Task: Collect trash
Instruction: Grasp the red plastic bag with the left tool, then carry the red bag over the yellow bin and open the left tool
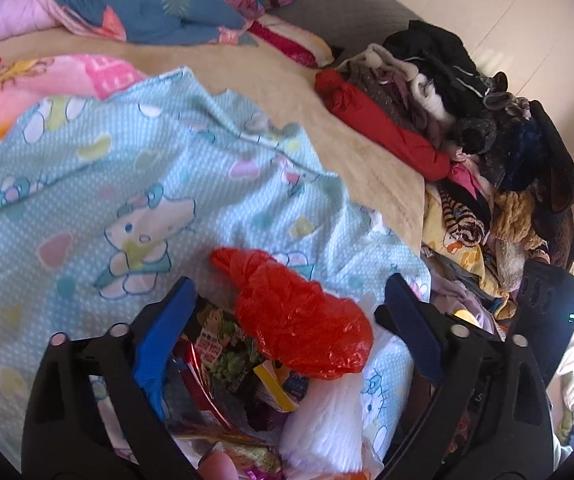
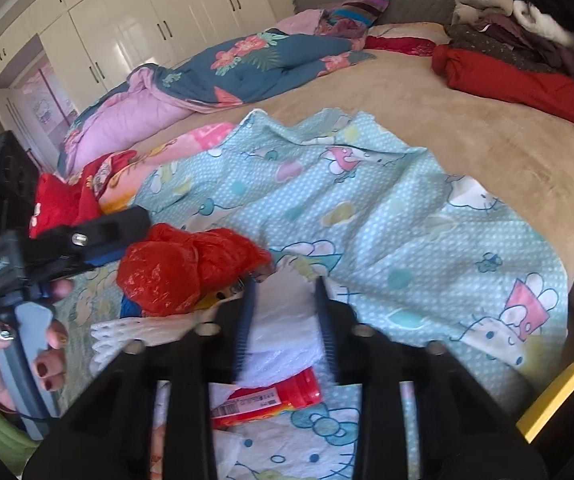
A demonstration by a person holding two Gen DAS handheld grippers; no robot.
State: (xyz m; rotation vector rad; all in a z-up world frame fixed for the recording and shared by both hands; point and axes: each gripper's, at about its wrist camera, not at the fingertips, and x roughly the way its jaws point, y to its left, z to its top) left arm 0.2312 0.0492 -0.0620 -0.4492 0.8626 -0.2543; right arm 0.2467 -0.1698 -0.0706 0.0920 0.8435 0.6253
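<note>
At the bottom centre of the right wrist view, we are pinching the white tissue [image 2: 283,332] with our right gripper [image 2: 285,320], jaws nearly together. Our left gripper [image 1: 287,320], jaws spread wide, is straddling the red plastic bag [image 1: 299,320] and snack wrappers [image 1: 223,356] at lower centre, clamping nothing. Farther up, the blue cartoon blanket [image 1: 167,168] is lying over the bed [image 1: 287,76].

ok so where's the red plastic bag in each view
Left wrist: red plastic bag lies low centre, between the open blue fingers of the left gripper.
Right wrist: it lies left of centre, just beyond that gripper.
Shared landmark: the light blue cartoon-cat sheet under it.
</note>
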